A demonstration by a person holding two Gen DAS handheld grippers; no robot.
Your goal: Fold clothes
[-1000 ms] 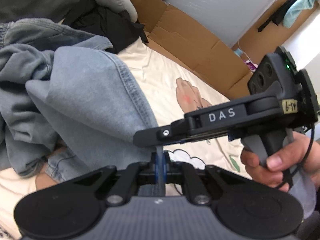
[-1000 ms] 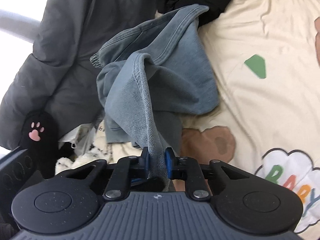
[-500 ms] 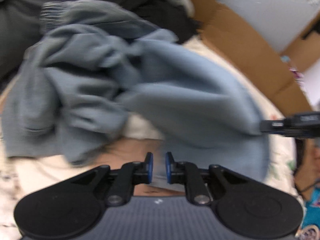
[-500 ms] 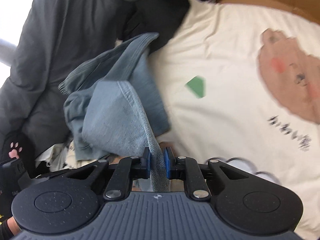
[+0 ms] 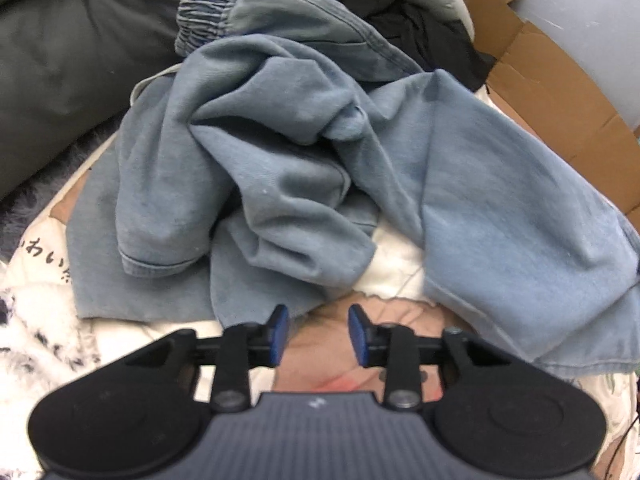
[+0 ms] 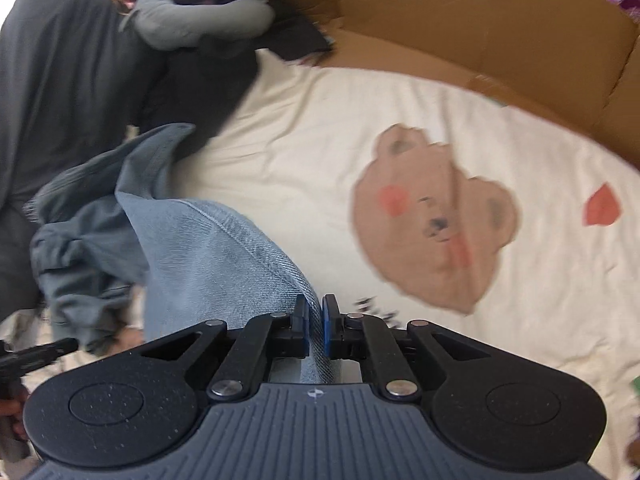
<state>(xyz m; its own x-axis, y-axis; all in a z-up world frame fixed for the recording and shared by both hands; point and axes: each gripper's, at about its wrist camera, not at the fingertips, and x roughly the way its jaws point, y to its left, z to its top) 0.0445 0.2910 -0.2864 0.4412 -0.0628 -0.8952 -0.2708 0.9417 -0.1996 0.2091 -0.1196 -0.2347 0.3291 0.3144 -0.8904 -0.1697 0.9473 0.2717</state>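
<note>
Quilt (image 6: 320, 128): cream, printed with a bear; carries everything below.

Dark bedding (image 5: 60, 60): grey bulk at the far left, behind the jeans.

Cardboard (image 6: 480, 20): brown wall along the quilt's far edge.

Jeans (image 5: 288, 152): pale blue denim, heaped on the quilt with the elastic waistband at the far side, one leg running off toward the right, the rest bunched and creased. No flat layer or squared fold shows. Judgement: folding remains largely to do; the cloth must be spread before a tidy crease is possible.

Right gripper (image 6: 315, 322): fingers nearly together, pinching a denim edge that rises from the heap.

Left gripper (image 5: 318, 334): fingers spread, holding nothing, just short of the heap's near edge.
</note>
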